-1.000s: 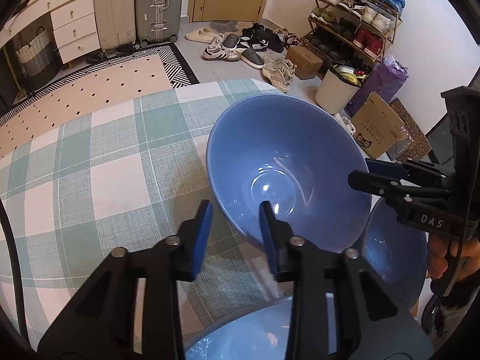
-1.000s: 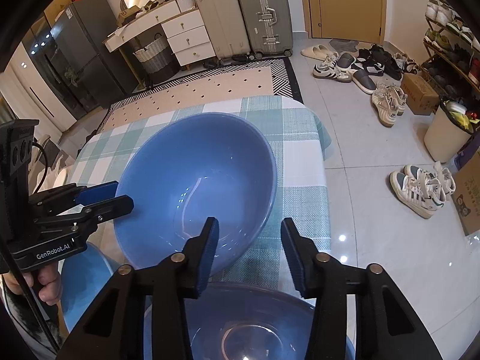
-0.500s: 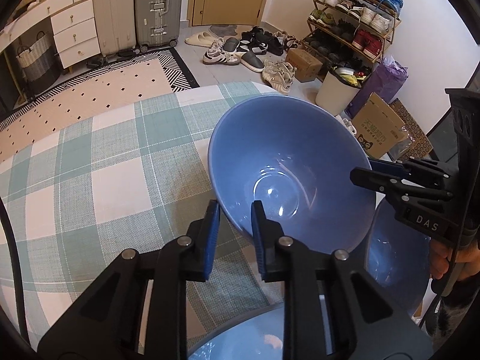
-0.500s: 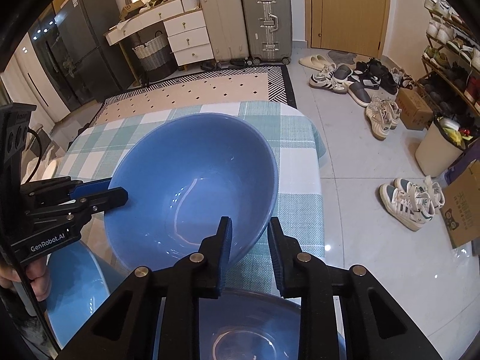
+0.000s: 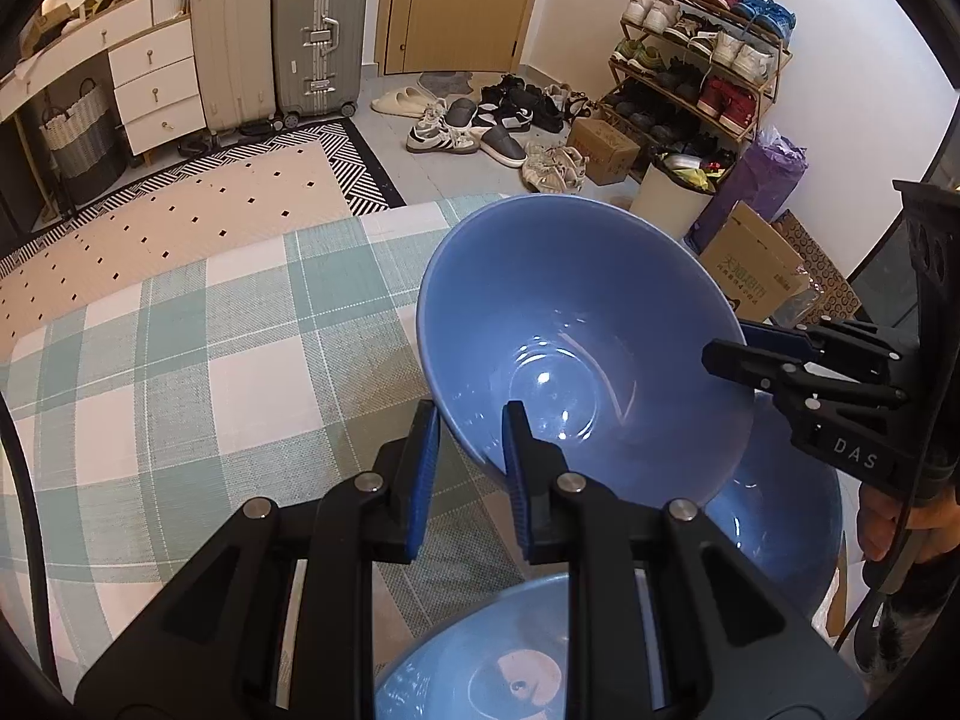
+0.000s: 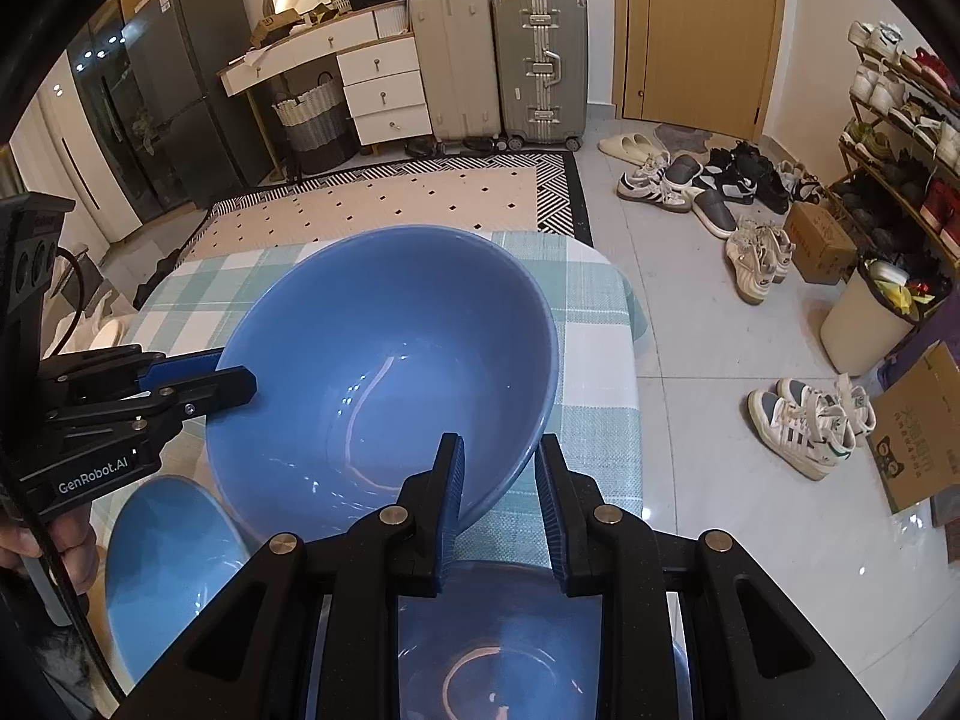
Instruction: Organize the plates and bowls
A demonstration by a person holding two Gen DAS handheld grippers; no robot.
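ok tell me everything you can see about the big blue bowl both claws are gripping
The large glossy blue ceramic-looking bowl is deep, round and empty, with light glinting off its inside. It is tilted and appears lifted above the green-and-white checked tablecloth. The left claw pinches its rim on one side, the right claw on the opposite side, each with one finger inside and one outside.

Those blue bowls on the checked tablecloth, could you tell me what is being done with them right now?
A person is holding one large blue bowl with both handheld grippers at once. The left gripper pinches the rim on one side, and the right gripper pinches the opposite rim. The bowl is tilted above the checked tablecloth. Two more blue bowls sit close by: one directly below the grippers and another beside it.
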